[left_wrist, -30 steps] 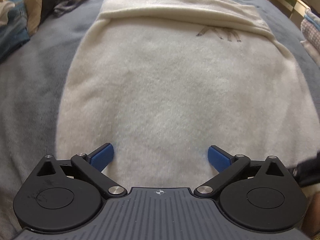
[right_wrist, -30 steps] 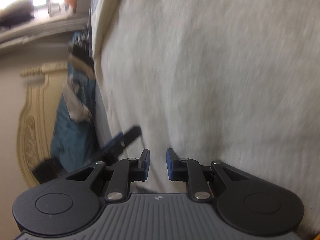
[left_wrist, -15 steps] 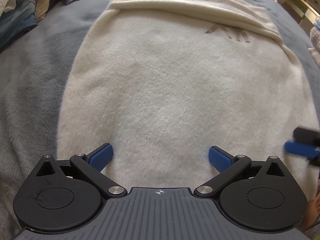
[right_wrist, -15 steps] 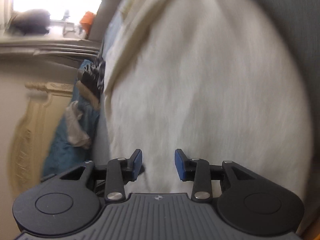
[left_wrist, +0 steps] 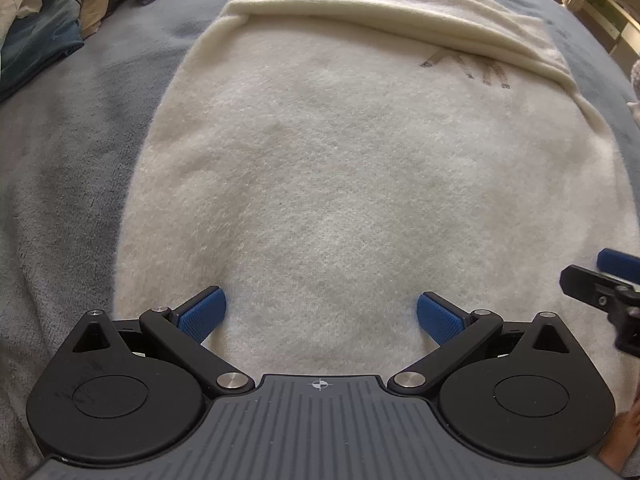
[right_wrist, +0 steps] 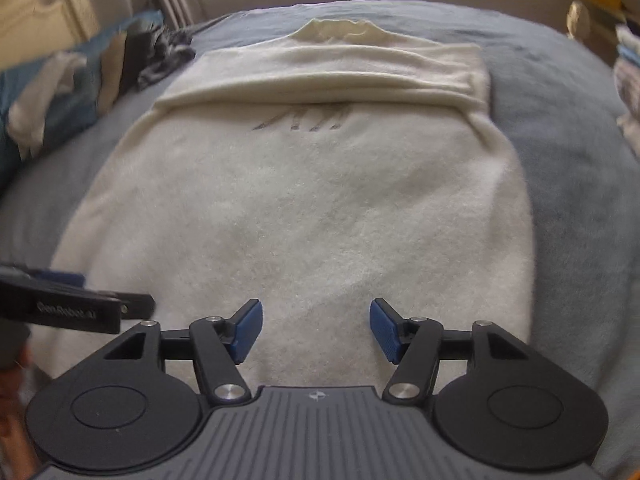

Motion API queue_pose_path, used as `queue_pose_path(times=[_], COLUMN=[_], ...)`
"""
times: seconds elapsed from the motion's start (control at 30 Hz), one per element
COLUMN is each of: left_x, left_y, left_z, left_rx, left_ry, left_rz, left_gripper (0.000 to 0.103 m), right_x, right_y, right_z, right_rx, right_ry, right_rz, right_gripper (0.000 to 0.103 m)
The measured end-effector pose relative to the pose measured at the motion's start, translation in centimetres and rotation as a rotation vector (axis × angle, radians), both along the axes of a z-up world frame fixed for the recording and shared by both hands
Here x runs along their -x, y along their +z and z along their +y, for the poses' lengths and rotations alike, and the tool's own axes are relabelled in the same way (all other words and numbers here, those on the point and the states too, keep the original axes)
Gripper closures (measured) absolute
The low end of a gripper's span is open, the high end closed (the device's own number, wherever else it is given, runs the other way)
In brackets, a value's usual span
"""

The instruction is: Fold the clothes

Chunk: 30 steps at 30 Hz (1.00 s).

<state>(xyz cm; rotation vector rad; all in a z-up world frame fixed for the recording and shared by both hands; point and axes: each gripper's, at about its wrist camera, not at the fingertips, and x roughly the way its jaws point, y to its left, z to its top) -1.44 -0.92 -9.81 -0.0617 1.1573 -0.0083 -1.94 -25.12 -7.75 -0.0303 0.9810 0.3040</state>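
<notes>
Pale letters that look like "GenRobot.ai" can be read on the black side of the left gripper, seen at the near left. A grey mark of slanted strokes is printed on the far part of the cream sweater, but no letters can be read in it.

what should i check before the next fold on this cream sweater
1. Left claw open, nothing between the pads: ok.
2. Right claw clear of fabric: ok, its jaws have just been opening, nothing between them.
3. Cream sweater lies flat on the blue-grey blanket: ok.
4. Sleeves folded across the chest: ok.
5. Near hem reachable: cannot tell, hidden under both claws.
6. Clothes pile clear of the sweater: ok.
</notes>
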Motion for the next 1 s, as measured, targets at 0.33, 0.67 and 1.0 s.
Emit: queue_pose_path(times=[0.33,0.67,1.0], left_x=[-0.2,-0.2,-0.2], left_y=[0.0,0.0,-0.1], left_z=[0.0,0.0,-0.2], left_rx=[-0.004,-0.008,-0.010], left_ry=[-0.002,-0.006,-0.007], left_rz=[0.016,0.024,0.028], left_gripper=[0.000,0.000,0.000], right_x=[0.4,0.9,0.6], right_y=[-1.2,-1.8,-1.9], right_z=[1.1,1.7,1.2], right_rx=[0.078,0.116,0.099], right_ry=[0.035,0.033,0.025], right_rz=[0.048,0.037,0.054], right_gripper=[0.000,0.000,0.000])
